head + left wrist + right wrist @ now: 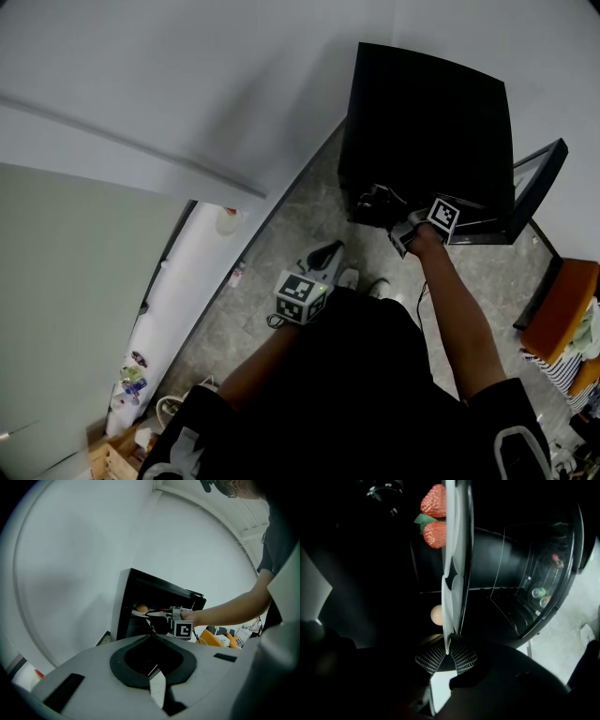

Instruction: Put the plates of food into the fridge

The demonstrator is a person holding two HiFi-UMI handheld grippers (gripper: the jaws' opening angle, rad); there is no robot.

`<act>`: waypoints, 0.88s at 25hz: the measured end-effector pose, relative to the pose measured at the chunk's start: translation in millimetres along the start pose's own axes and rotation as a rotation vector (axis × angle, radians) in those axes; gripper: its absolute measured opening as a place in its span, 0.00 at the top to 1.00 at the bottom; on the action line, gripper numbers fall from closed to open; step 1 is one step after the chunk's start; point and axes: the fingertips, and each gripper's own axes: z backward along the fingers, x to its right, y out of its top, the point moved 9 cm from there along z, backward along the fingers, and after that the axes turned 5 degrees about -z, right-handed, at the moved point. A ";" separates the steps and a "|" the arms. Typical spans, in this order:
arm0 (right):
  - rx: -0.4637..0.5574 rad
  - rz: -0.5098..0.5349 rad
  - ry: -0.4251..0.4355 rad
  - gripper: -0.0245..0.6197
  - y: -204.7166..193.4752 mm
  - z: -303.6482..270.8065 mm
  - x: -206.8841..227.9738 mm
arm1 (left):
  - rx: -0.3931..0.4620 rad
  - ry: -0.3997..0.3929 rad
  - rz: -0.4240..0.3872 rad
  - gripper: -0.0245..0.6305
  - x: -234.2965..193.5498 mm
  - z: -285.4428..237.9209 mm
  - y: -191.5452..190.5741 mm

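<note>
From the head view, the fridge [427, 112] shows only its black top, and the right gripper's [380, 206] jaw tips are lost against that dark. In the right gripper view, the edge-on plate [452, 550] runs off the top edge and half hides a pale round thing [436, 614]. The small door-shelf items [540, 595] are too tiny to identify.

The plate [457, 550], bearing strawberries [436, 534], sits within the fridge [427, 112], whose open door [541, 178] stands to its right.

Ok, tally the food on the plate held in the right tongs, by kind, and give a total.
Strawberries: 2
Egg-like pale ball: 1
Total on the plate: 3
</note>
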 end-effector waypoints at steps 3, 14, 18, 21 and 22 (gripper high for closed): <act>0.005 -0.030 0.016 0.89 -1.3 -0.5 -2.4 | -0.004 -0.012 0.003 0.93 0.6 -0.8 -0.4; -0.027 0.176 0.030 0.79 -20.8 29.7 -14.1 | 0.015 -0.040 -0.010 0.93 8.3 1.6 -1.8; -0.041 0.304 0.035 0.79 -29.3 47.5 -26.4 | 0.019 -0.059 -0.023 0.93 14.1 0.3 -1.0; -0.043 0.380 0.043 0.79 -36.5 61.2 -34.9 | 0.026 -0.077 -0.033 0.93 18.9 -1.6 0.5; -0.045 0.404 0.046 0.79 -39.4 65.5 -38.2 | 0.028 -0.082 -0.035 0.93 20.2 -2.3 0.7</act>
